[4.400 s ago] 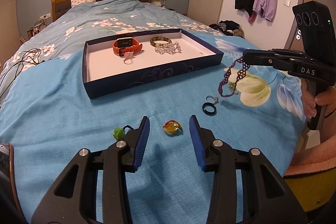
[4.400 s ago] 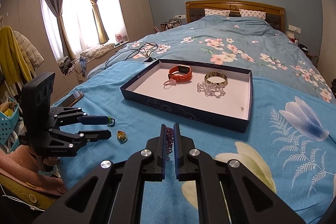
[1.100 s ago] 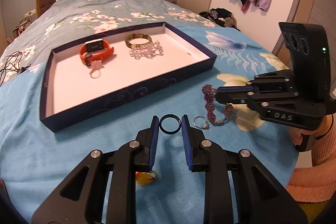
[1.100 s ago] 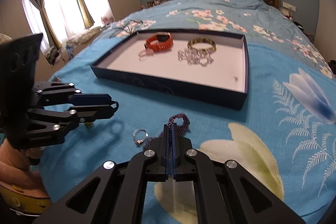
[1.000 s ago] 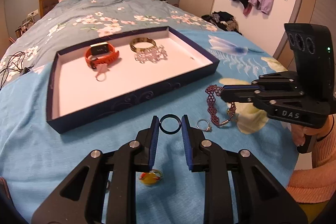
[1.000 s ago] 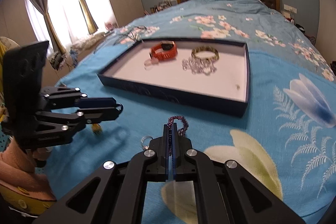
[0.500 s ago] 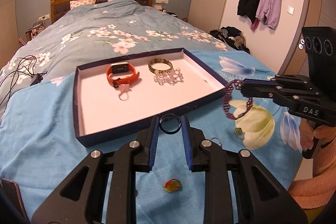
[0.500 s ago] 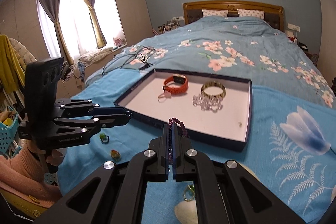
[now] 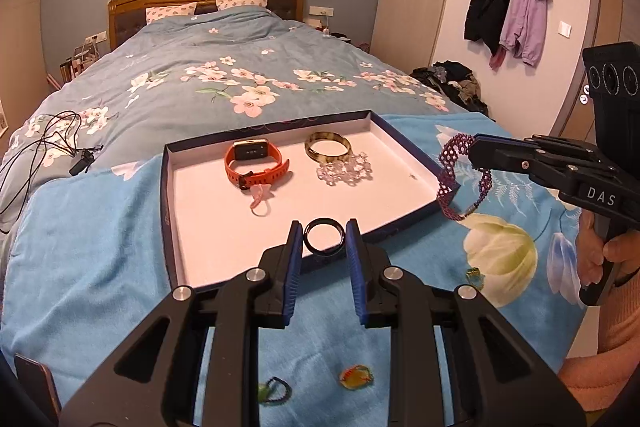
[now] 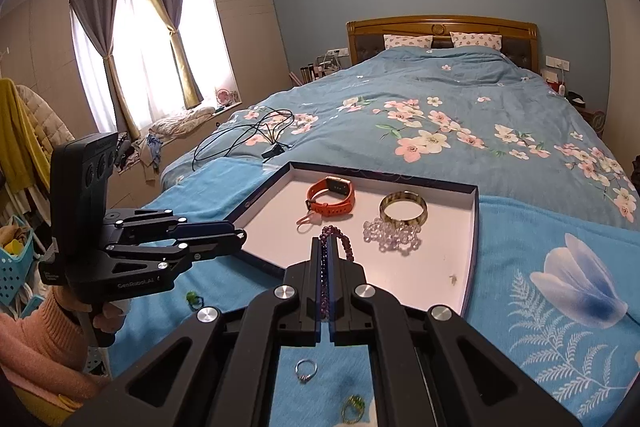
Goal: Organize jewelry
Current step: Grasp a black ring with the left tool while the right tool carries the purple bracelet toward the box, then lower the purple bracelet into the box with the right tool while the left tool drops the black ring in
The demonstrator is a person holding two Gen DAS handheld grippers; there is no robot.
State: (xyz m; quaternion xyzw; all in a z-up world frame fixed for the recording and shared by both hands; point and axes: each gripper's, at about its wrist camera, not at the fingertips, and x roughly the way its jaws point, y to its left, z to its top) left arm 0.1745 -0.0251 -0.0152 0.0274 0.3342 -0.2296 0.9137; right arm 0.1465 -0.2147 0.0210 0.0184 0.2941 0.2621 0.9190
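Observation:
My left gripper (image 9: 324,231) is shut on a black ring (image 9: 324,235), held above the near edge of the dark blue tray (image 9: 168,211). My right gripper (image 10: 329,247) is shut on a purple beaded bracelet (image 10: 339,242) that hangs over the tray's right edge in the left wrist view, purple bracelet (image 9: 450,163). Inside the tray lie an orange watch (image 9: 256,167), a pink ring (image 9: 259,201), a gold bangle (image 9: 328,147) and a clear bead bracelet (image 9: 346,173). On the blue blanket lie a silver ring (image 10: 306,370), a yellow-green ring (image 10: 353,407), an amber pendant (image 9: 355,377) and a green-bead ring (image 9: 274,389).
The tray sits on a bed with a flowered quilt; black cables (image 9: 52,139) lie at its left. A phone (image 9: 38,391) rests at the near left corner. A hand in a pink sleeve (image 10: 36,339) holds each gripper. Coats (image 9: 508,7) hang on the far wall.
Both grippers have risen from the blanket with their pieces and moved toward the tray. The bracelet now dangles free at the tray's right edge; the black ring hangs over the near wall.

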